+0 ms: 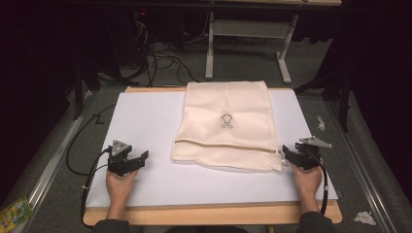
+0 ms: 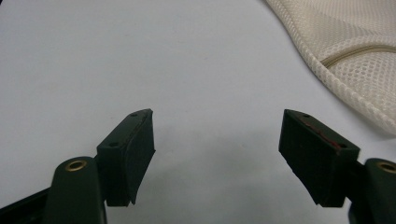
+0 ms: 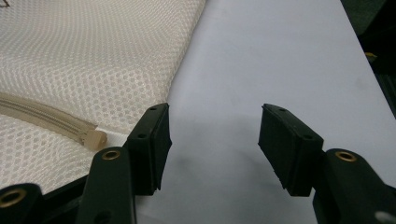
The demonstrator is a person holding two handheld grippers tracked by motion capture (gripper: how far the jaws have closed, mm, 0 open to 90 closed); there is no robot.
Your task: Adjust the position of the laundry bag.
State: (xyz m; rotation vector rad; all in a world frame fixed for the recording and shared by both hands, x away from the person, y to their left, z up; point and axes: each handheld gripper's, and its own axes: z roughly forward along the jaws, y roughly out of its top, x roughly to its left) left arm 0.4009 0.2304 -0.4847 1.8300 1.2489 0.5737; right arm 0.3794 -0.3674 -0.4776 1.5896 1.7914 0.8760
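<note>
A cream mesh bag [image 1: 225,124] with a zip along its near end lies flat on the white table top [image 1: 145,126], a small black mark at its middle. My left gripper [image 1: 137,160] stands open on the bare sheet, well left of the bag. In the left gripper view the bag's corner [image 2: 355,51] sits at the upper right, apart from the open left gripper [image 2: 217,135]. My right gripper [image 1: 290,156] is open at the bag's near right corner. In the right gripper view the zip's end [image 3: 91,136] lies just left of the open right gripper [image 3: 212,133], nothing between the pads.
The table has a wooden rim [image 1: 214,213] along its near edge. Cables [image 1: 160,60] and a grey desk frame [image 1: 245,34] stand on the floor beyond the table. Scraps of paper [image 1: 364,217] and a green packet [image 1: 13,212] lie on the floor at the sides.
</note>
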